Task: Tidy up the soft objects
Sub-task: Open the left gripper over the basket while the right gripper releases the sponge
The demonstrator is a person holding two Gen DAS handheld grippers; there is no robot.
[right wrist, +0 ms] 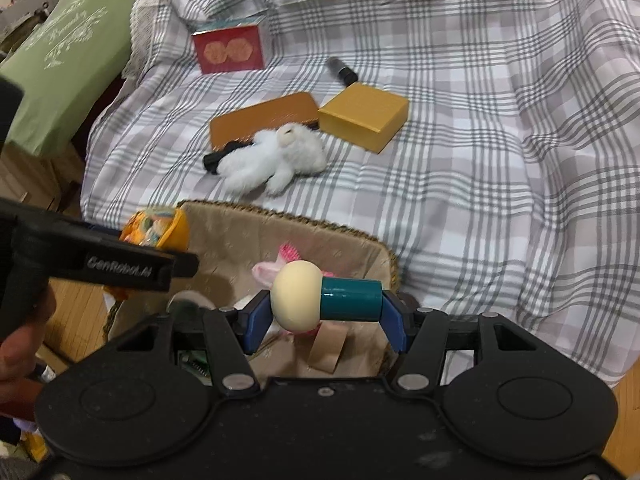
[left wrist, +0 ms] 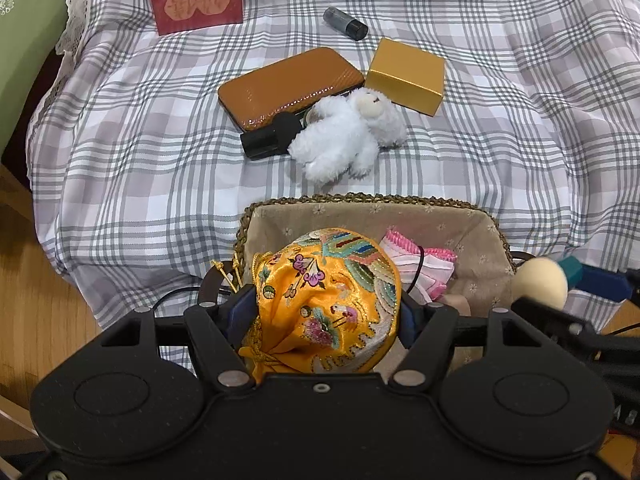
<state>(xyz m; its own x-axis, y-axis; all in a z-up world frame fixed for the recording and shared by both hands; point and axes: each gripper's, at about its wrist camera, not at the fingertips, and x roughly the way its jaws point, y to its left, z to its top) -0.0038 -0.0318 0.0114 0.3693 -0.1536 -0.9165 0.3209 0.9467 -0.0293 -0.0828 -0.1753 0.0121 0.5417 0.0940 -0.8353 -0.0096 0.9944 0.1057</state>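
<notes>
Left wrist: pouch (left wrist: 328,300) clamped within left gripper (left wrist: 326,312).

Plaid-covered bed (left wrist: 500,128), white plush (left wrist: 348,136), gold box (left wrist: 406,76), basket (left wrist: 368,200)

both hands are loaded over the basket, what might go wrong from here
1. The two grippers sit close together above the basket; the left gripper with the yellow embroidered pouch might bump the right gripper.
2. The teal and cream peg toy is clamped end to end and may slip.
3. It could land on the pink cloth.
</notes>
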